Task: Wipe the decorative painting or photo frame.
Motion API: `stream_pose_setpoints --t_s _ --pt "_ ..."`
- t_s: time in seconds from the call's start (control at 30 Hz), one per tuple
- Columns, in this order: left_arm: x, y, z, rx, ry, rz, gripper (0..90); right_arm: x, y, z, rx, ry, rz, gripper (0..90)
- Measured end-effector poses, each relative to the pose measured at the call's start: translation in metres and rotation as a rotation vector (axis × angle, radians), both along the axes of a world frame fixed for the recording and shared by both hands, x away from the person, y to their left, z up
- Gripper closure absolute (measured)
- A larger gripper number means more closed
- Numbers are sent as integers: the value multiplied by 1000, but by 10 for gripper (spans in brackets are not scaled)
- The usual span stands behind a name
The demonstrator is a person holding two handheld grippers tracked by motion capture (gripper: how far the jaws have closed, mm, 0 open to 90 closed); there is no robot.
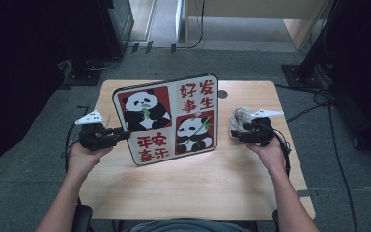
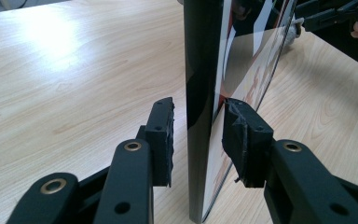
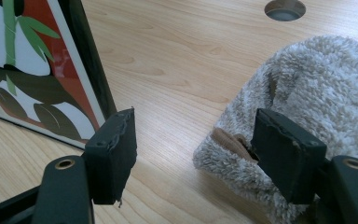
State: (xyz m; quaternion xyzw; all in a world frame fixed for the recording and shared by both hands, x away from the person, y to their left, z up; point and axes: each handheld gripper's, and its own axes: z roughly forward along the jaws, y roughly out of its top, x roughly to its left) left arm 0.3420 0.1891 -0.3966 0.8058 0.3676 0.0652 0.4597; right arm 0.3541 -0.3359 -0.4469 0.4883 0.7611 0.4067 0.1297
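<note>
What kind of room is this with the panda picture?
Probably an office or lab workroom. A light wooden desk with a cable hole stands on grey carpet, and cables trail across the floor beside dark equipment stands.

Wooden table (image 1: 188, 188): light grain, rounded corners, with a round cable hole (image 1: 222, 94) near its far edge. Grey carpeted floor (image 1: 24, 188) on all sides. Black cables (image 1: 326, 104) trail across the floor to the right. Dark stand base (image 1: 89, 75) at far left. Pale wooden furniture (image 1: 251, 19) at the back, its legs resting on the floor.
</note>
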Motion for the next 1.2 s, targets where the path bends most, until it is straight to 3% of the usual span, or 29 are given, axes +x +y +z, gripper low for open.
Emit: stream_pose_setpoints --t_s 0.07,0.5,1.0,1.2 --pt "-1 2 1 -16 -2 -5 612 0 0 0 -3 1 1 313" --pt "-8 21 1 4 -23 23 469 1 -5 -2 -2 1 5 331" --pt "9 36 -20 64 -12 95 351 3 -4 -7 -8 -12 38 359" --pt "11 35 -24 58 -62 82 399 4 -5 -8 -8 -19 38 359"
